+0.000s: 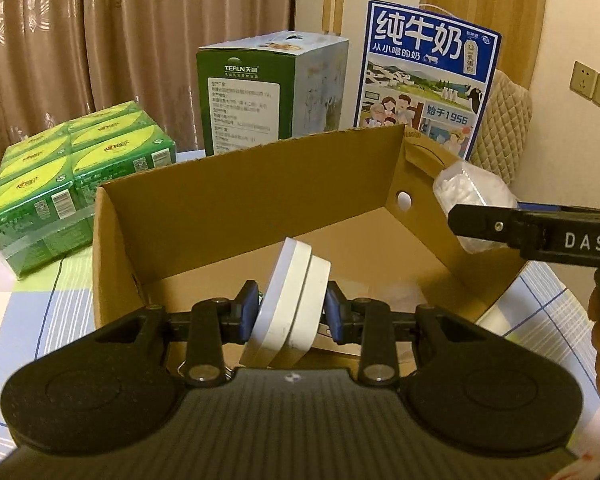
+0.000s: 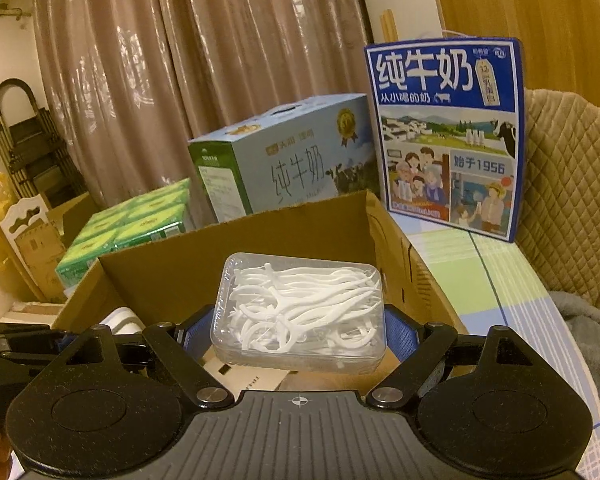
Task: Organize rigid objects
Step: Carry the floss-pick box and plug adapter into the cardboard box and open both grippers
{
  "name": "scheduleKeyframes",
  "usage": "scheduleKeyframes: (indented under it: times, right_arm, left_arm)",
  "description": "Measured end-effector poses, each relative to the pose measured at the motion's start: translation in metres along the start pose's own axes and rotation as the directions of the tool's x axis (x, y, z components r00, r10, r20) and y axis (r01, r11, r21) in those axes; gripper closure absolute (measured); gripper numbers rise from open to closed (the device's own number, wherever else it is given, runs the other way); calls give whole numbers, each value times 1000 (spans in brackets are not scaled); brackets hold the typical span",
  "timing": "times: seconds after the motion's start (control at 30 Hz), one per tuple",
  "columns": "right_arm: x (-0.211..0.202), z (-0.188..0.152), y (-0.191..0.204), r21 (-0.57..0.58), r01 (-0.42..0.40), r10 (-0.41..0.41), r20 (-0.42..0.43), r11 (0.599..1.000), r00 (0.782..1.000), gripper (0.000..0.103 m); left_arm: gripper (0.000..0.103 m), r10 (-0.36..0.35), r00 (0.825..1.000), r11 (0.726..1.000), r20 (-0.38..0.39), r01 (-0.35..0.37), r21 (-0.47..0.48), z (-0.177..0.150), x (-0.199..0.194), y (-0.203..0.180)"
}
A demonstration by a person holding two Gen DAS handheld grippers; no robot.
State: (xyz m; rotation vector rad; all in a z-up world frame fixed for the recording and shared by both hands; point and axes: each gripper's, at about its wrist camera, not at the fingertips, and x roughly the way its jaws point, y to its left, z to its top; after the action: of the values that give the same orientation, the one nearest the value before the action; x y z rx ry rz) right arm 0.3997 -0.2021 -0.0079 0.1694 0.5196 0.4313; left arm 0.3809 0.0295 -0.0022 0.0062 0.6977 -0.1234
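My left gripper [image 1: 290,312] is shut on a white rounded case [image 1: 288,300], held tilted on edge over the near side of the open cardboard box [image 1: 240,196]. My right gripper [image 2: 300,330] is shut on a clear plastic box of white floss picks [image 2: 300,308], held above the same cardboard box [image 2: 236,252]. In the left wrist view the right gripper [image 1: 456,220] reaches in from the right above the box's right wall, with the floss box [image 1: 472,188] partly hidden behind its finger.
Behind the box stand a green shrink-wrapped pack of cartons [image 1: 72,176], a green and pale blue milk case [image 1: 272,92] and a blue milk carton case [image 1: 424,80]. A quilted chair back [image 2: 572,200] is at the right. The table has a checked cloth [image 2: 496,280].
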Motion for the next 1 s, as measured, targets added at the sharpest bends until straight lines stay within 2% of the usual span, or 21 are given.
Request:
scheduleKeyframes:
  times: [0.3,0.6,1.0]
  right_arm:
    - [0,0,-3,5,-2,2,-14,1000,1000,20]
    - [2,-3,-5,1,22,-22,-16,1000,1000,20]
    - [4,-5,-6,-1,36,-36,-17,999,999,20]
  left_arm:
    - [73,14,1000,1000,13,-14,10,1,0,-5]
    - [73,29,998,999,51,-28,-18,5,-9,1]
    - [73,23,998,1000,58,-22,-21,5,-12,2]
